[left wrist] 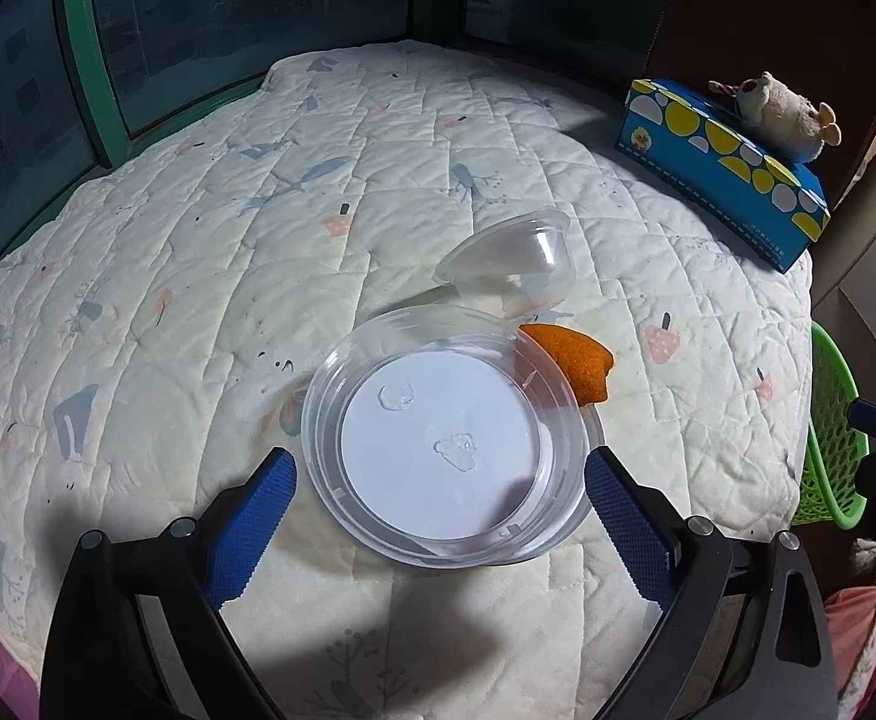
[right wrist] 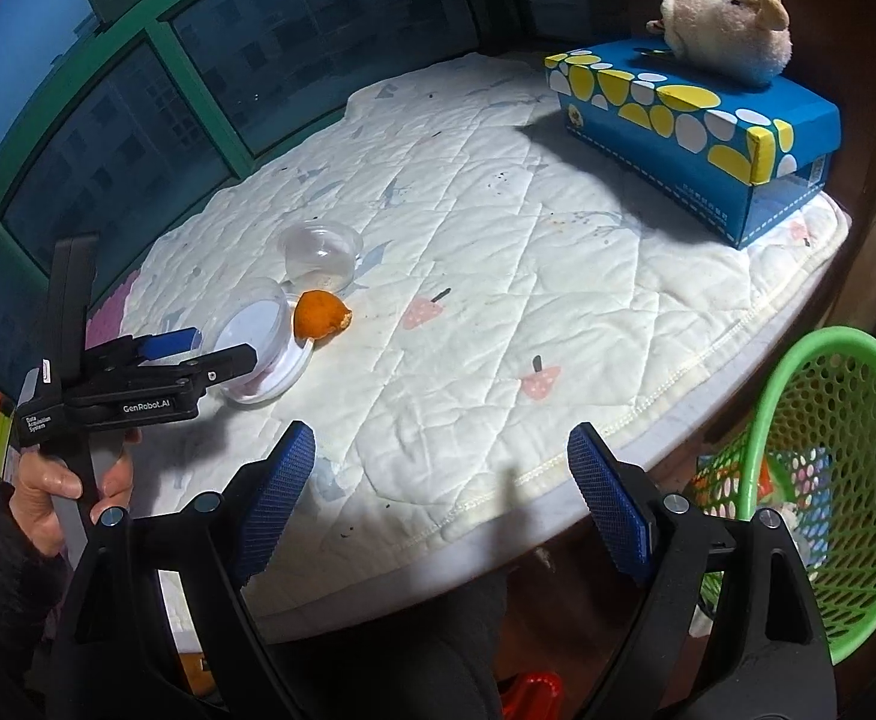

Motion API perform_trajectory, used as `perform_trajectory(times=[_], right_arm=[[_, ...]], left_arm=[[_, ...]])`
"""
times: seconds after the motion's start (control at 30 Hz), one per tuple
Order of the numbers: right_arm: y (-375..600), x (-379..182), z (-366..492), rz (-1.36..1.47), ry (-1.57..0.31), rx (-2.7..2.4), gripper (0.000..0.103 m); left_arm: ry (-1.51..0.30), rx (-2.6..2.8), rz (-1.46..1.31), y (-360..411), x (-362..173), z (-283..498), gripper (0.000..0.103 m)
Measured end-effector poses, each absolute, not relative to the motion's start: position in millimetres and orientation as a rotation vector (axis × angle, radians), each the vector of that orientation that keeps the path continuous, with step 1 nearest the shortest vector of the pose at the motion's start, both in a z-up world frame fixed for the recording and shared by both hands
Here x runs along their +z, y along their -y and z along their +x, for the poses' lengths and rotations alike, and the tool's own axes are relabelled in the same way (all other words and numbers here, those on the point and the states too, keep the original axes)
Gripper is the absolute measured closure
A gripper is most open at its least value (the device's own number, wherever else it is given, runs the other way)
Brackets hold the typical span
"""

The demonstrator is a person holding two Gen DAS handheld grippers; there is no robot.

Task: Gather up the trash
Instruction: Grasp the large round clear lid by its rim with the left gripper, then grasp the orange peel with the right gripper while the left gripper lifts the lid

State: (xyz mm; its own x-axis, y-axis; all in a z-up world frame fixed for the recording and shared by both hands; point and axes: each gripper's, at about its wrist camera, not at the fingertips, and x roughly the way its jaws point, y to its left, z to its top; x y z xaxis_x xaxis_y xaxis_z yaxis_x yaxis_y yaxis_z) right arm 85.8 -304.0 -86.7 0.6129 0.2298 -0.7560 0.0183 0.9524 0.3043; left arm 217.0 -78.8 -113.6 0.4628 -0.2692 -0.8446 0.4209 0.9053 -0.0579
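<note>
A clear round plastic lid (left wrist: pixel 444 438) with a white paper disc inside lies on the quilted mat (left wrist: pixel 198 276). My left gripper (left wrist: pixel 438 480) is open, its blue fingers on either side of the lid without gripping it. A small clear plastic cup (left wrist: pixel 516 264) lies tipped behind the lid. An orange peel (left wrist: pixel 576 363) lies at the lid's right rim. In the right wrist view the lid (right wrist: pixel 258 348), cup (right wrist: pixel 321 258) and peel (right wrist: pixel 318 315) lie at the left. My right gripper (right wrist: pixel 438 492) is open and empty over the mat's front edge. The green mesh basket (right wrist: pixel 822 480) stands at the lower right.
A blue tissue box (right wrist: pixel 696 132) with a plush toy (right wrist: pixel 726 30) on top stands at the back right of the mat. A green-framed window (right wrist: pixel 138 90) runs behind. The basket (left wrist: pixel 828 438) holds some scraps and sits below the mat's right edge.
</note>
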Motion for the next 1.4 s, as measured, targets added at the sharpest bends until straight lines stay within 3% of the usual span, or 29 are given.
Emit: perform_trajectory(times=[0.73,1.4], right_arm=[[286.7,-88.0,103.1,0.266,-0.918,0.148,0.017],[242.6,-103.8,166.8,0.208,-0.93,0.257,0.017]], left_arm=[[-0.97,-0.435,0.213,84.6,-115.8,217.0,0.014],[-0.898,-0.376,0.025,22.8,-67.6,202.4,0.014]])
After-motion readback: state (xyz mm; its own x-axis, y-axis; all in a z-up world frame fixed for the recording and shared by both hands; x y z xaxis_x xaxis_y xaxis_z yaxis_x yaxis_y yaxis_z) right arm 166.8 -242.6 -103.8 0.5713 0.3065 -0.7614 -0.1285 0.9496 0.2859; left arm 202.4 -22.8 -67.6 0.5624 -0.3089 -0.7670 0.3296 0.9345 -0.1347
